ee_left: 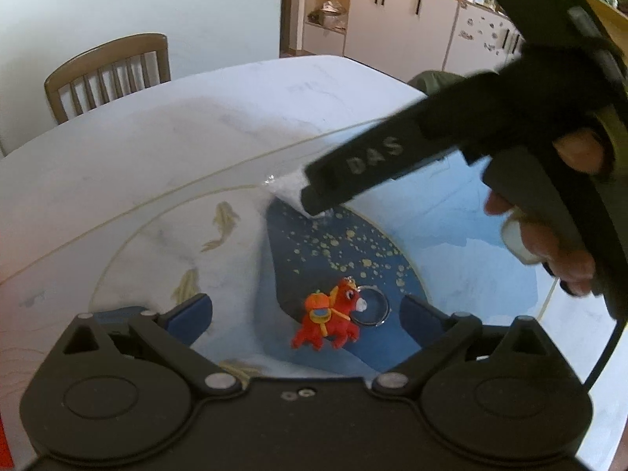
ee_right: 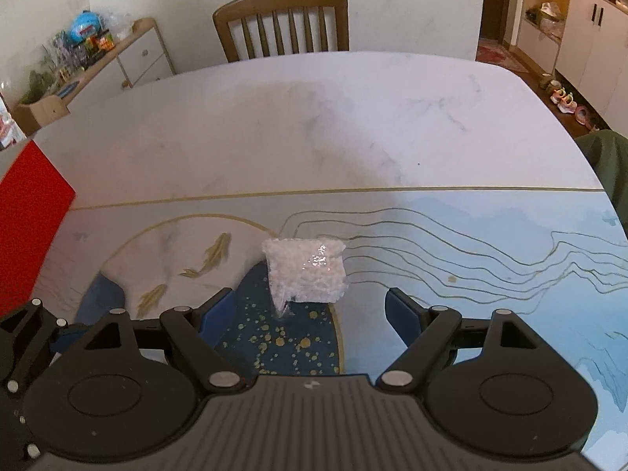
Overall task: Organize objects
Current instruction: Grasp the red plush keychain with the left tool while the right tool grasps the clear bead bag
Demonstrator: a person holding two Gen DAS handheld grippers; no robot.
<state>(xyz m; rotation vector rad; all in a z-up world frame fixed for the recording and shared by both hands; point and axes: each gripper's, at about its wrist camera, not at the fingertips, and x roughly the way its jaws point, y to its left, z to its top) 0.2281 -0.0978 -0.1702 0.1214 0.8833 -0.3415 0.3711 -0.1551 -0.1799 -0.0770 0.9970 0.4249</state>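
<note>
Both hand-held grippers spread apart over the desk

The red horse keychain lies between the left hand-held gripper fingers; the white bead bag sits at 12 o'clock from the right hand-held gripper.

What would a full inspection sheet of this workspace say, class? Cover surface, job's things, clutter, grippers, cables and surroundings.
Surface: marble-look table with a blue and gold fish pattern at the near end.
Job's things: red toy horse keychain lying between the left gripper's fingers; clear bag of white beads ahead of the right gripper.
Clutter: nothing seen.
Grippers: left gripper open around the keychain; right gripper open, just short of the bag.
Cables: one black cable hanging by the hand that holds the right gripper.
Surroundings: wooden chair, white cabinets, a cluttered sideboard.
</note>
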